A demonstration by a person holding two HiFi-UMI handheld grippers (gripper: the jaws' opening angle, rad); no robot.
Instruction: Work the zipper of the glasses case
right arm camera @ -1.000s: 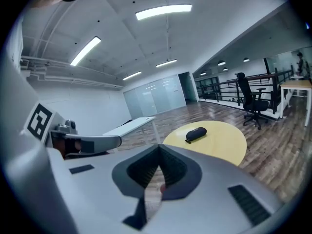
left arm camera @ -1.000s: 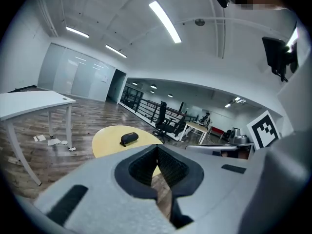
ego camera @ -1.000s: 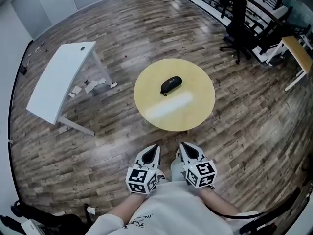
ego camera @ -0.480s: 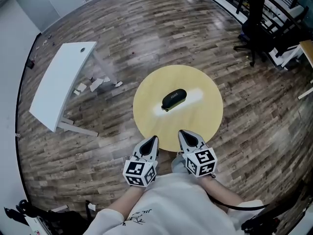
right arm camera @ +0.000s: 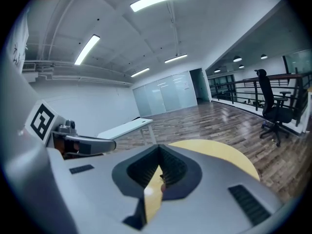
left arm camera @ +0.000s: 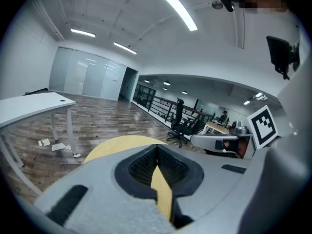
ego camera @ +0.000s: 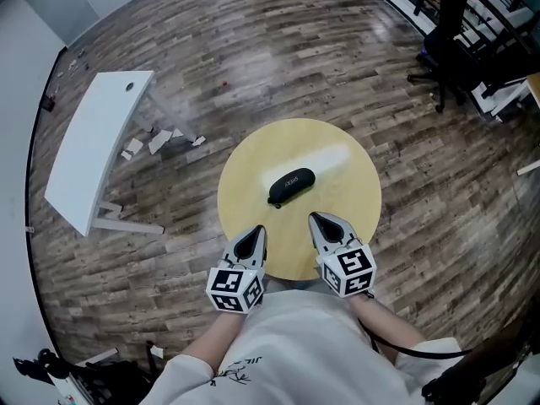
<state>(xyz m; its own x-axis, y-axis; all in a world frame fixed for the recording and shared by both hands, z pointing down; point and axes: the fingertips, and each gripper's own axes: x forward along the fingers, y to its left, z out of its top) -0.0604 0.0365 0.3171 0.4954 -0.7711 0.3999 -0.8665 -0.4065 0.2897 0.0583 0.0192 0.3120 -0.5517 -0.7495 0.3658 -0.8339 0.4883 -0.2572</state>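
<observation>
Glasses case (ego camera: pixel 291 186), one, black, lies near the middle of one round yellow tabletop (ego camera: pixel 346 188). Two tools hover over its near edge, the left tool (ego camera: pixel 256 235) and the right tool (ego camera: pixel 320 224). Each is clenched on nothing and well apart from the case. One white desk (ego camera: pixel 89 154) stands at the left.

Bright room. Long ceiling lights (left arm camera: pixel 176 7) glow white. Glare on round table (ego camera: pixel 336 155), floor (ego camera: pixel 278 53). Edges bent, corners dark. Near parts blurry.

Head view steeply down; gripper views level; table (ego camera: pixel 342 201) shared.
</observation>
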